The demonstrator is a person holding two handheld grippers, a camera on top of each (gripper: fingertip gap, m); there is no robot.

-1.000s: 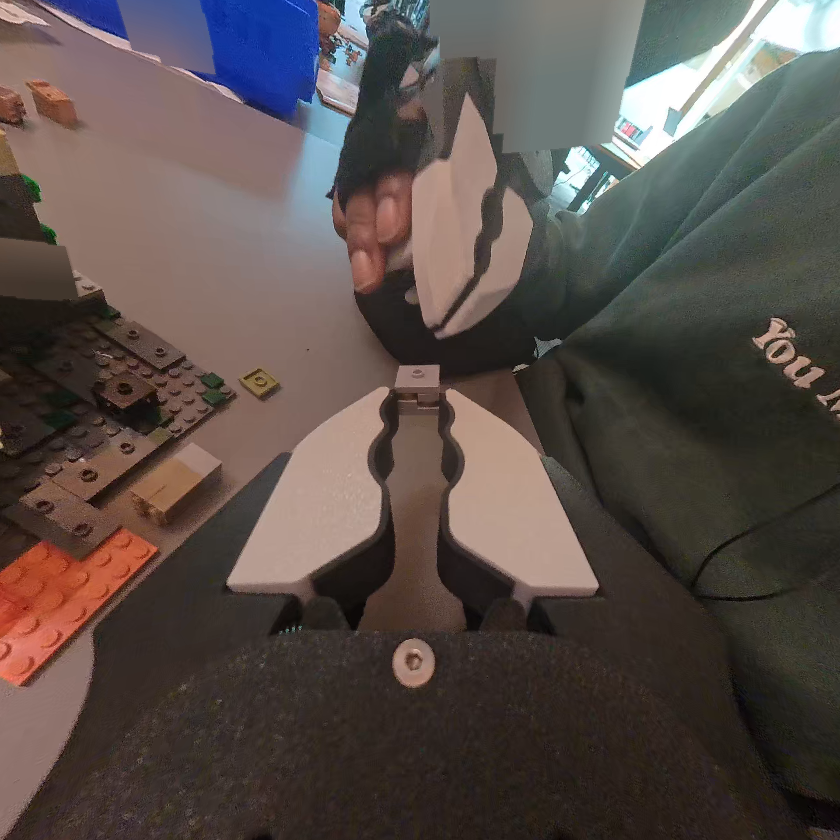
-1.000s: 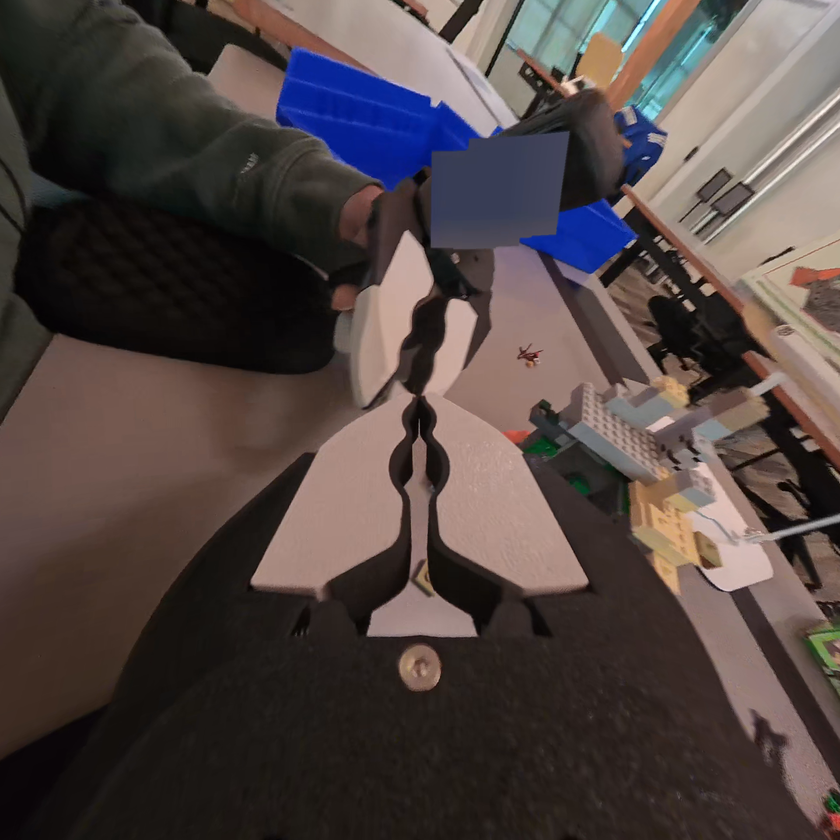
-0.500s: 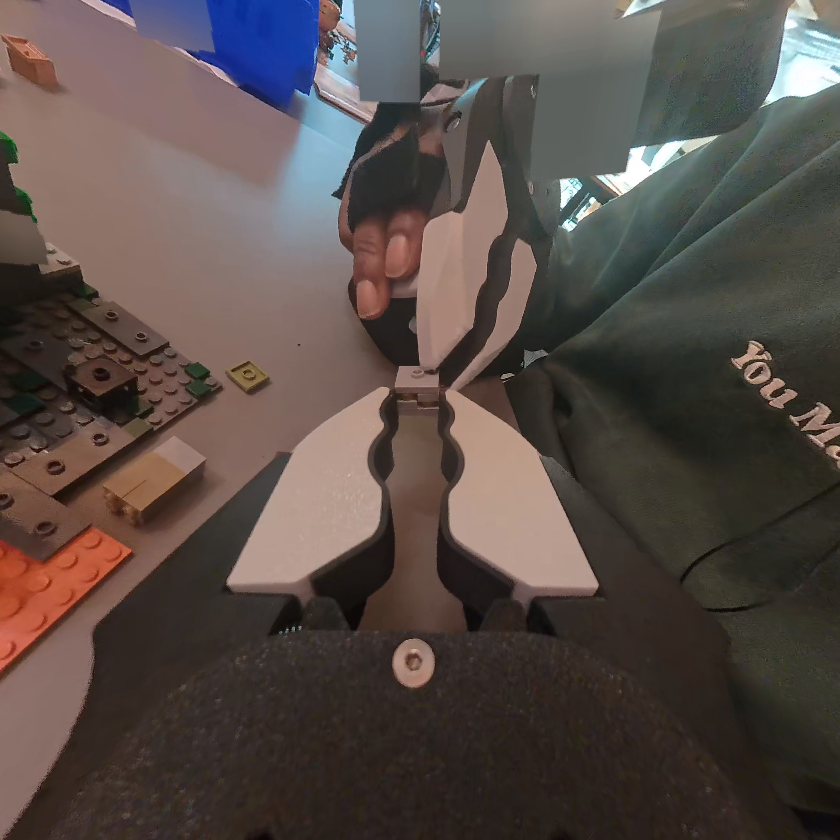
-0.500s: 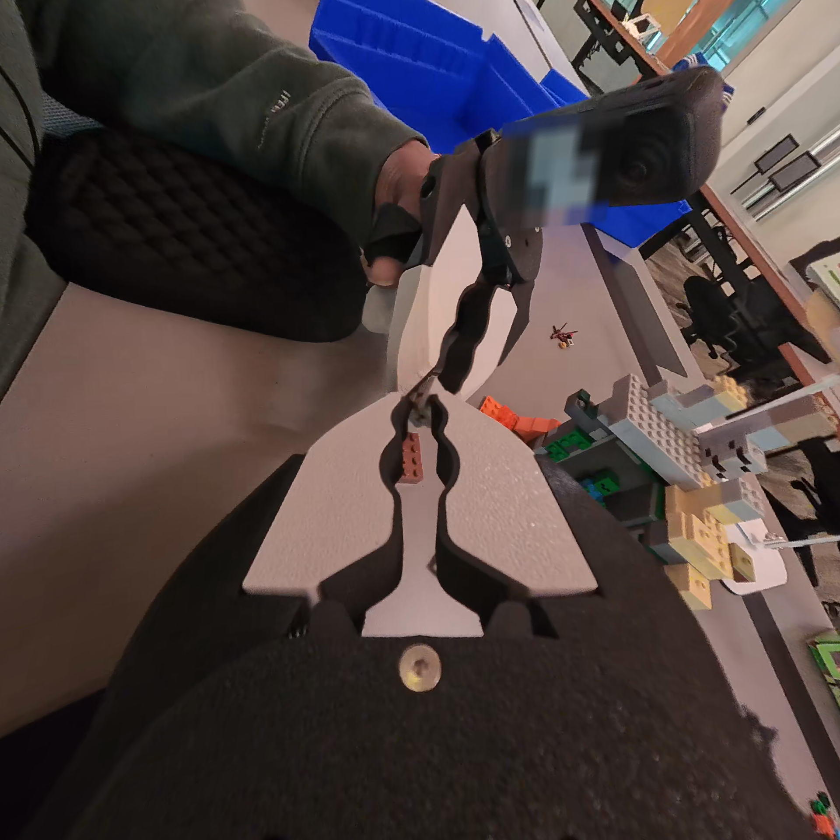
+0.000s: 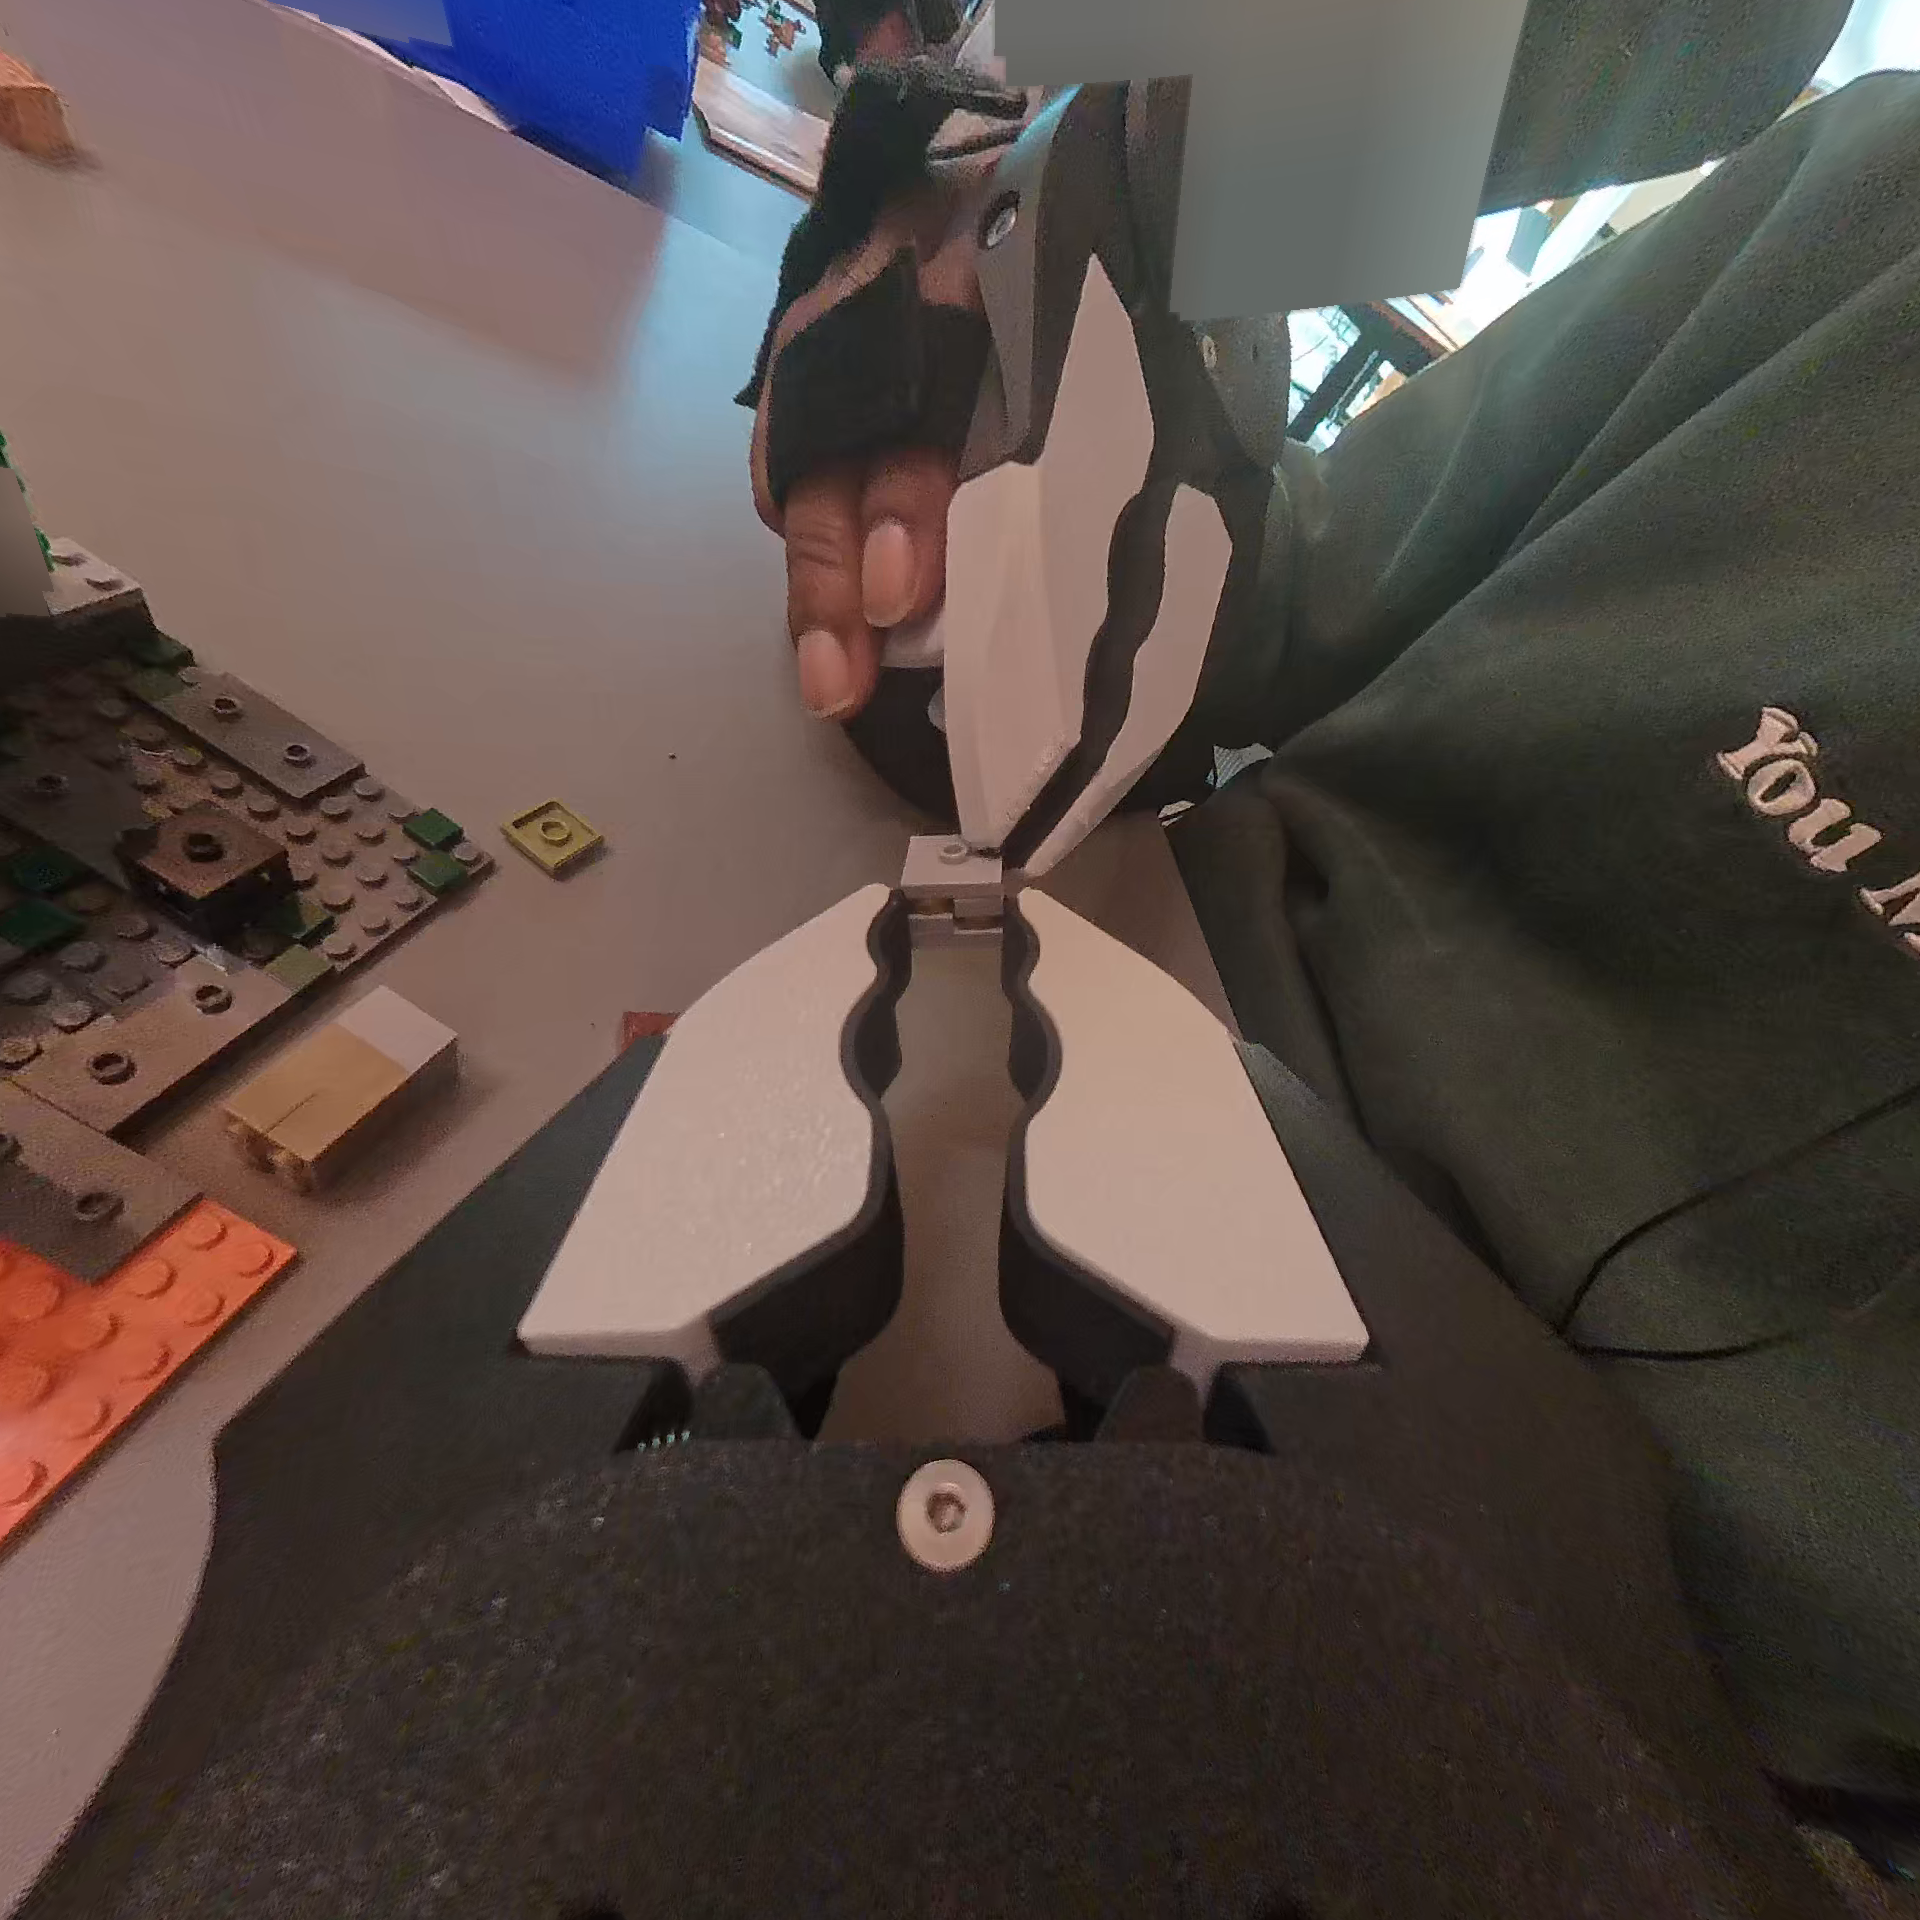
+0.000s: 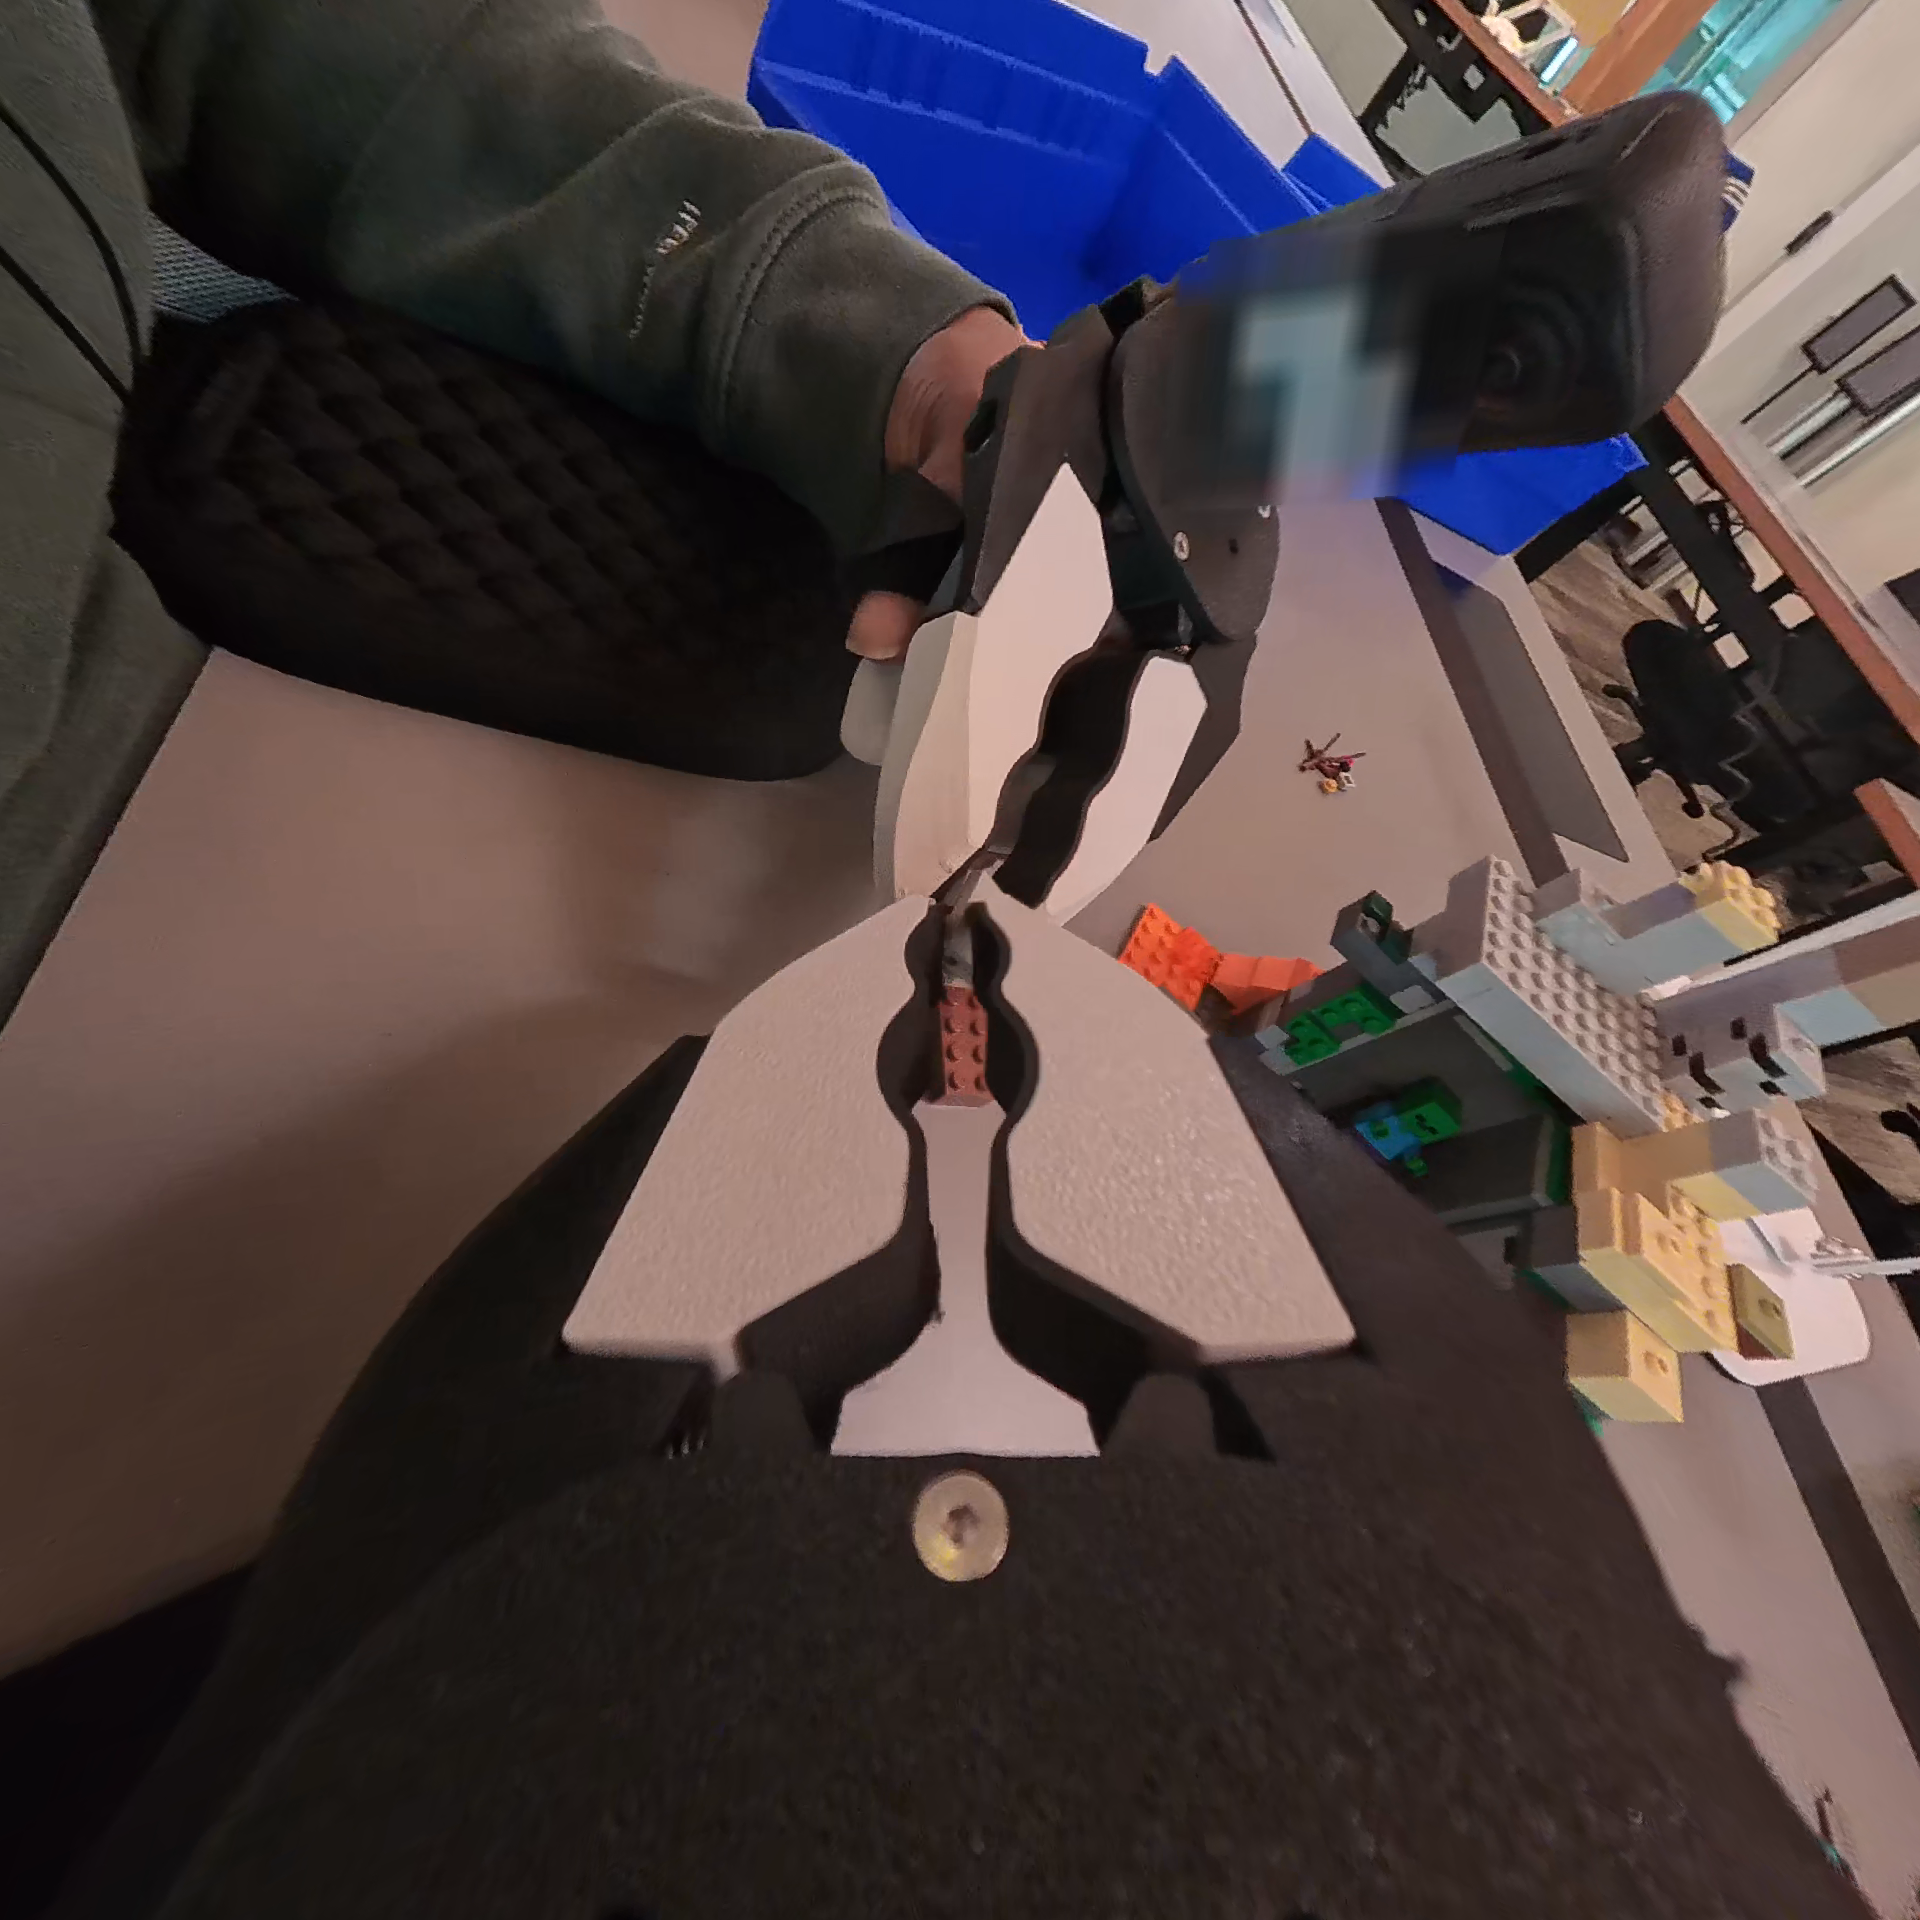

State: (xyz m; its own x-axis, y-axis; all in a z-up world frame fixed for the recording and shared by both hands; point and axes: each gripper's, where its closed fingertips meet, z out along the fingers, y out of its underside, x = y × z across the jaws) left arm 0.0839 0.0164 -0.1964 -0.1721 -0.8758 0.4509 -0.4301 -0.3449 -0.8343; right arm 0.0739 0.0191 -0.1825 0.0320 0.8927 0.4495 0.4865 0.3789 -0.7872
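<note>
A small grey brick [image 5: 951, 868] sits pinched between the tips of the left gripper [image 5: 954, 906]. Its two white fingers squeeze the brick from both sides, and the single stud on top points up. The brick is up in the air over the grey table [image 5: 436, 499].

The right gripper [image 5: 1013, 831] comes down from above and its tips touch the top of the grey brick. In the right wrist view, the right gripper [image 6: 951, 914] has its fingers almost together, with something thin and grey between the tips; what it is cannot be told. A brown brick [image 6: 962, 1047] shows in the gap between its fingers, lower down, and whether the pads touch it cannot be told.

A hand [image 5: 862, 582] in a black fingerless glove holds the right gripper.

On the table to the left lie a small yellow-green tile [image 5: 551, 831], a tan and grey block [image 5: 343, 1101], a dark grey studded plate [image 5: 208, 883] and an orange plate [image 5: 114, 1340]. Blue bins [image 6: 1018, 177] stand at the far side of the table; what is in them cannot be seen. A brick building [image 6: 1538, 1049] stands to the right.
</note>
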